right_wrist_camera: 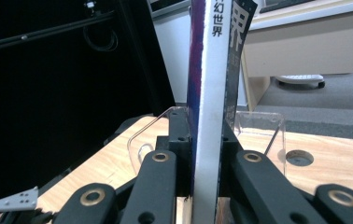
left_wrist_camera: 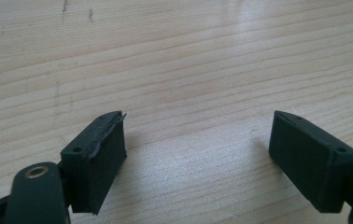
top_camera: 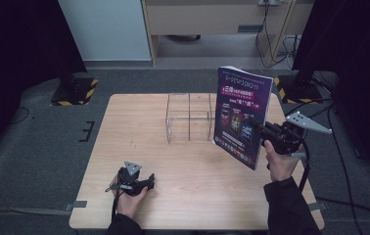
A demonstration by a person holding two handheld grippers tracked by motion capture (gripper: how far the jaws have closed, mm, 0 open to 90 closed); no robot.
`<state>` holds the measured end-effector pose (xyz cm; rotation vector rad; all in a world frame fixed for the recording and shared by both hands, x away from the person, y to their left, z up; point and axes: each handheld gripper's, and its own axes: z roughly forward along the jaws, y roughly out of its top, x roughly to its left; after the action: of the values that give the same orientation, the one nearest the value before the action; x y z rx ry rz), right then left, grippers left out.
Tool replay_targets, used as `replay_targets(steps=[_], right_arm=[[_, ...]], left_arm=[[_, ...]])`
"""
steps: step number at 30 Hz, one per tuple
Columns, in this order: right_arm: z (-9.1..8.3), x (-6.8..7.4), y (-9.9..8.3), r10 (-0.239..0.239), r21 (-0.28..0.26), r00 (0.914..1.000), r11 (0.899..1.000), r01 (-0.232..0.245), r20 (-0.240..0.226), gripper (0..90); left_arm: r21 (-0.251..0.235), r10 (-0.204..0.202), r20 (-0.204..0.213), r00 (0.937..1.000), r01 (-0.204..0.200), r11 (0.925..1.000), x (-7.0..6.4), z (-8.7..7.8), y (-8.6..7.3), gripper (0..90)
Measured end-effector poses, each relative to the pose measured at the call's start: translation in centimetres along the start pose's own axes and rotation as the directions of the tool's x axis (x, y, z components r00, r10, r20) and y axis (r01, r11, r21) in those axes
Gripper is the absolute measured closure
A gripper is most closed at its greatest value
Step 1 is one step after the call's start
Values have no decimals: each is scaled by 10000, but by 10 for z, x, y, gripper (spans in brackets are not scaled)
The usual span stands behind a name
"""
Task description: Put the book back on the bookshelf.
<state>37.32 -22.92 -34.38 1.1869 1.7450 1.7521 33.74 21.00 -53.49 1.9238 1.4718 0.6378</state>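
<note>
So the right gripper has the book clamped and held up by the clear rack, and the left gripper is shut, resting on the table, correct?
Not quite. The left gripper is open: the left gripper view shows its jaws wide apart over bare table. The rest holds: the right gripper has the book clamped, held up by the clear rack.

Left gripper (left_wrist_camera: 195,154) low over a pale wooden table (left_wrist_camera: 188,60), grain running roughly left to right across the frame; jaws set wide apart, nothing between them but bare wood; one black jaw at lower left, its pad edge frayed at the top, a brass-ringed pivot hole at the bottom left corner; the other black jaw at lower right, slanting inward; small dark marks on the wood at upper left; a soft glare across the upper right of the frame.
</note>
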Motion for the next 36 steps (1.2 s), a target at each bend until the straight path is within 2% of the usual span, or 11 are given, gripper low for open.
replay_targets(steps=[19,26,36], right_arm=[[37,-17,-1,-83,-329,9957,9994,114,926,828],[57,-20,-3,-305,-153,9911,9993,327,1295,828],[74,-23,-5,-363,-194,9867,9990,399,1584,828]], left_arm=[[123,-99,-95,9999,100,9999,1,1,0,111],[128,-84,-112,9999,86,9999,1,1,1,109],[136,-92,-121,9999,94,9999,1,1,1,106]])
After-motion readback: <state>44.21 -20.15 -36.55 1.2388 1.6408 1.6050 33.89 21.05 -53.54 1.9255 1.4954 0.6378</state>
